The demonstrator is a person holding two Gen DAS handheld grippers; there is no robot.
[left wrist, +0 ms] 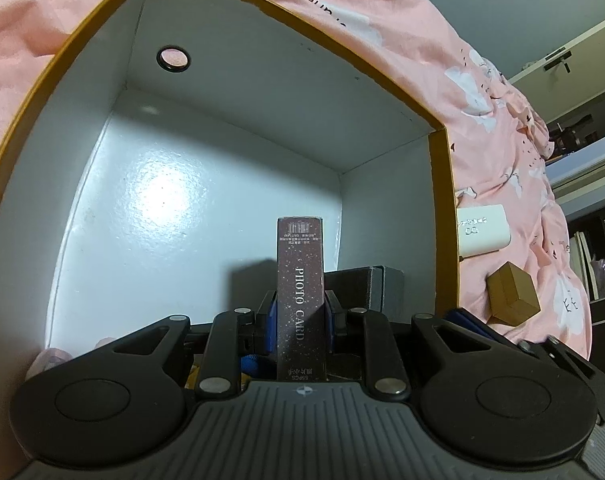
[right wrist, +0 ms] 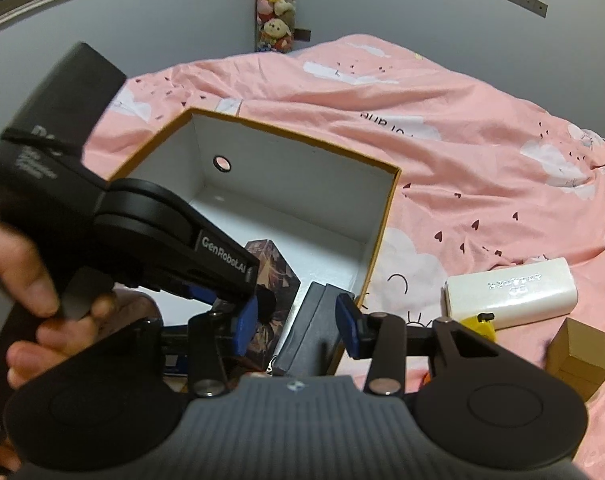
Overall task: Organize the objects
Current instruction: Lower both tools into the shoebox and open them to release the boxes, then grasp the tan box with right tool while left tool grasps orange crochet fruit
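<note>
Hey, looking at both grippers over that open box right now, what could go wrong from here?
1. The left gripper pinches the photo card box only by its narrow sides; it might slip or twist as it goes into the storage box.
2. The right gripper is open right beside the left gripper and the dark grey case; the two tools may bump.
3. The dark grey case sits near the storage box's wall, so the card box could land on it and tip.

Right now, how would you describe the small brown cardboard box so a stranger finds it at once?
Start at the large open orange-rimmed box on the pink bedsheet. Outside its right wall lies a white rectangular power bank; the small brown cardboard box sits just beyond it, a plain unprinted cube.
</note>
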